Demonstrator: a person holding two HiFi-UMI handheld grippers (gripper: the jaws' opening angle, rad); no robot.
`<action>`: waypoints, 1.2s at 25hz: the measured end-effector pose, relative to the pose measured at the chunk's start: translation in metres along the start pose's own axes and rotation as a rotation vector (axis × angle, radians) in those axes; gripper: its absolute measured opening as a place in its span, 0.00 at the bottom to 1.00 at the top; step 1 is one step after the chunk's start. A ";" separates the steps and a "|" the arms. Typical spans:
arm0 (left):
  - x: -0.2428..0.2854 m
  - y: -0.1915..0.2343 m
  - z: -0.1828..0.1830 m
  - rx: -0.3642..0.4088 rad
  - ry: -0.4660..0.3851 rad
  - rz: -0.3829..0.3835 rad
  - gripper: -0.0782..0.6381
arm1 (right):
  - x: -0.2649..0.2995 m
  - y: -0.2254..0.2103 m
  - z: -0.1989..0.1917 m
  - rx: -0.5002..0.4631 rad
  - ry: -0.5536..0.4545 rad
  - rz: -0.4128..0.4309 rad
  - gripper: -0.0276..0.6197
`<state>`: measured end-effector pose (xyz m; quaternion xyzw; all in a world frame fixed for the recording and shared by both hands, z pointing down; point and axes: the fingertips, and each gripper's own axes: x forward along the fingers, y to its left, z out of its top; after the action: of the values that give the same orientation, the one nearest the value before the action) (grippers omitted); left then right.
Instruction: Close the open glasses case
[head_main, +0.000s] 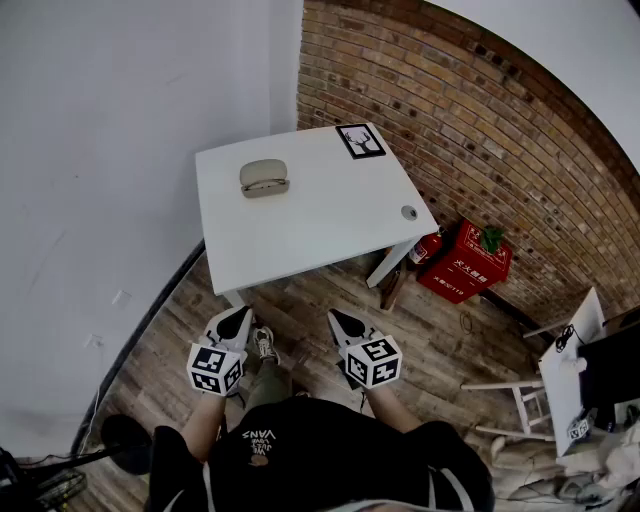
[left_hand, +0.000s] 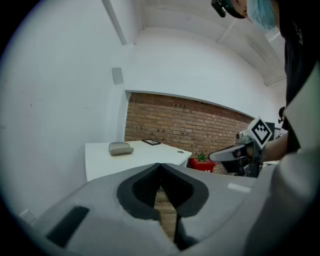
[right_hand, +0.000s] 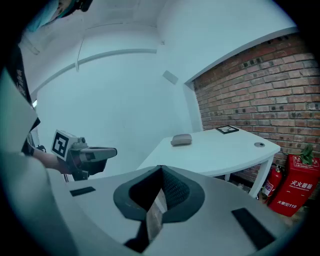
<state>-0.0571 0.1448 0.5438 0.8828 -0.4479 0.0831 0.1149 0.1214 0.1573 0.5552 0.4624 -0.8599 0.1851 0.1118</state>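
we hold our left gripper (head_main: 236, 322) in front of the white table (head_main: 330, 220), its jaws pressed together with nothing between them. the grey glasses case (head_main: 264, 178) lies on the table's left part, well apart from both grippers. our right gripper (head_main: 342, 322) is closed and empty too. a red box (head_main: 465, 262) stands by the brick wall (head_main: 450, 120).
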 end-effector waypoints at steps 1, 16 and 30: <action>0.002 0.001 0.001 0.002 -0.006 -0.004 0.12 | 0.002 -0.001 0.002 0.009 -0.009 0.003 0.04; 0.081 0.063 0.013 -0.034 0.041 -0.080 0.50 | 0.089 -0.033 0.047 0.128 -0.079 0.038 0.43; 0.179 0.187 0.053 -0.039 0.098 -0.087 0.57 | 0.230 -0.102 0.130 0.154 -0.090 -0.035 0.45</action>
<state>-0.1015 -0.1156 0.5614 0.8940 -0.4043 0.1124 0.1574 0.0778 -0.1224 0.5429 0.4924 -0.8391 0.2277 0.0401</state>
